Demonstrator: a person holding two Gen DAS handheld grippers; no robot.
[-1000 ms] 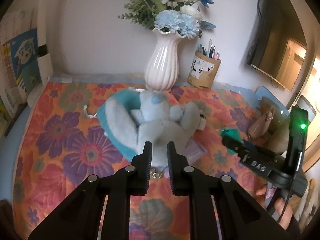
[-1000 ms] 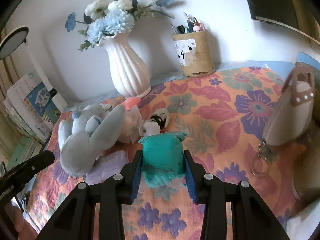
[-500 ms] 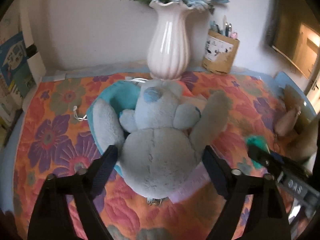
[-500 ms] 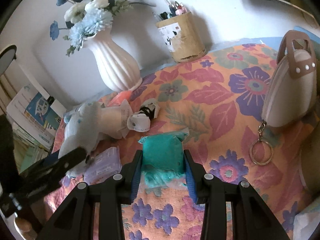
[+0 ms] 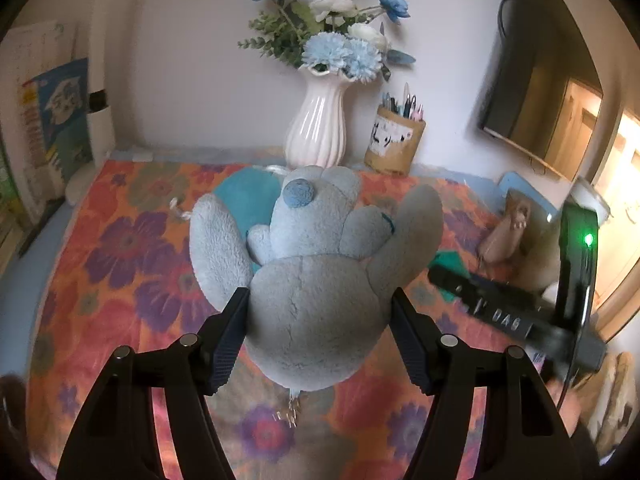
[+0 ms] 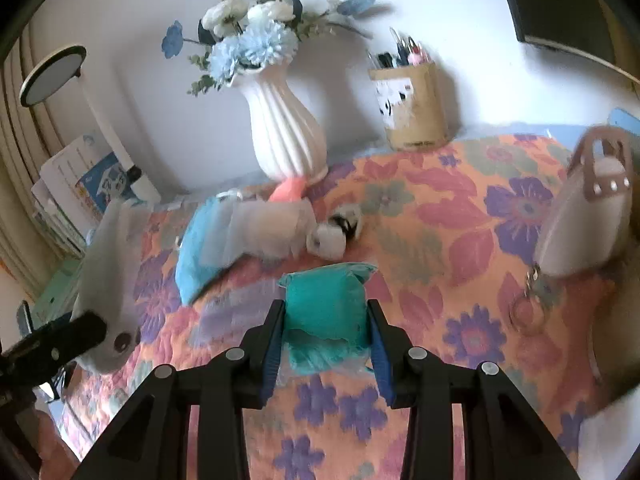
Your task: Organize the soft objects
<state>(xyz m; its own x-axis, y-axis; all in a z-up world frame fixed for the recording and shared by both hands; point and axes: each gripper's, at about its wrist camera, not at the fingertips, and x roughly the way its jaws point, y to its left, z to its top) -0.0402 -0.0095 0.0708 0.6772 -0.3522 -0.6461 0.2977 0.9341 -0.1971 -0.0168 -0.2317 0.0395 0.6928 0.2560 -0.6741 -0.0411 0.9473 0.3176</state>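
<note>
1. Since a second ago the left gripper (image 5: pixel 318 336), then nearly closed short of the plush rabbit (image 5: pixel 316 280), has spread its jaws and just begun closing them again around the toy's body, pads at both flanks.
2. Rabbit now: seemingly raised off the floral cloth (image 5: pixel 100 280), in front of the teal cushion (image 5: pixel 248 200).
3. Keep the squeeze central and gentle; I judge plush compresses and may slip, so lift slowly clear of the vase (image 5: pixel 316 128).
4. Right gripper (image 6: pixel 326 340) is clenched on the teal packet (image 6: pixel 326 304); hold it steady, apart from the rabbit.
</note>
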